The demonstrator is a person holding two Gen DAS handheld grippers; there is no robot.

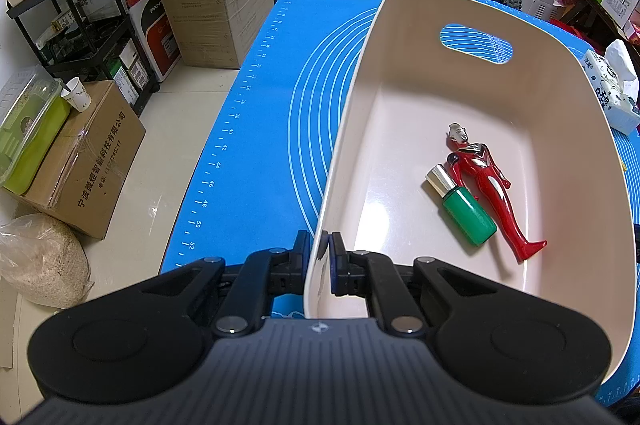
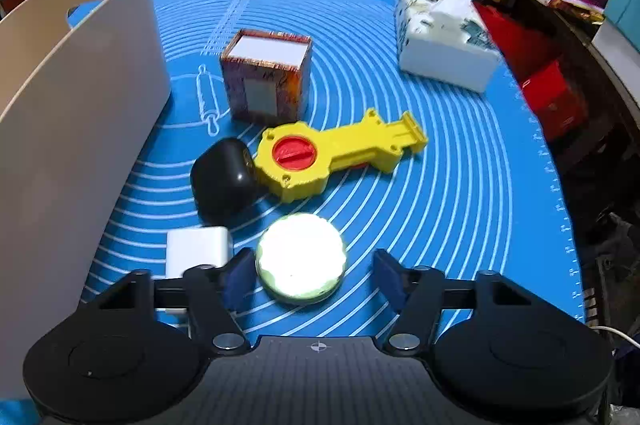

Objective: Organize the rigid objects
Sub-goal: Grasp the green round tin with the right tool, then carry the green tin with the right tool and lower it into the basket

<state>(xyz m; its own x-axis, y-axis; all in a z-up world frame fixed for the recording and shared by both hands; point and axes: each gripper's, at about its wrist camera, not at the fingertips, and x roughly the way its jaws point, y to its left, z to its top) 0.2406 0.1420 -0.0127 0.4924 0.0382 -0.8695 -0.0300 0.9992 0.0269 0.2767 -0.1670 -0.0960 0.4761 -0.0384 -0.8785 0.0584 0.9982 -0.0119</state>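
Blue silicone mat (image 2: 460,185) w/ white rings covers the desk; slick-looking, so things could skid. Left hand-held gripper (image 1: 320,257) is clamped narrow on the near wall of the cream plastic bin (image 1: 400,25), pinning it. Inside lie a red figure (image 1: 490,185) and green bottle (image 1: 468,213), touching. Right hand-held gripper (image 2: 306,275) sits about half open round the lid (image 2: 301,259), a pale round disc w/ ribbed green edge: left pad at or nearly at its rim, right pad clear, not gripped yet.

Risks, as I judge: disc is flat and low, so pads may ride over it or squirt it sideways when only one side touches. White block (image 2: 199,251) sits just beside the left finger, may get nudged. Glossy black lump (image 2: 224,179), yellow toy (image 2: 332,155), patterned cube (image 2: 266,75) wait beyond.
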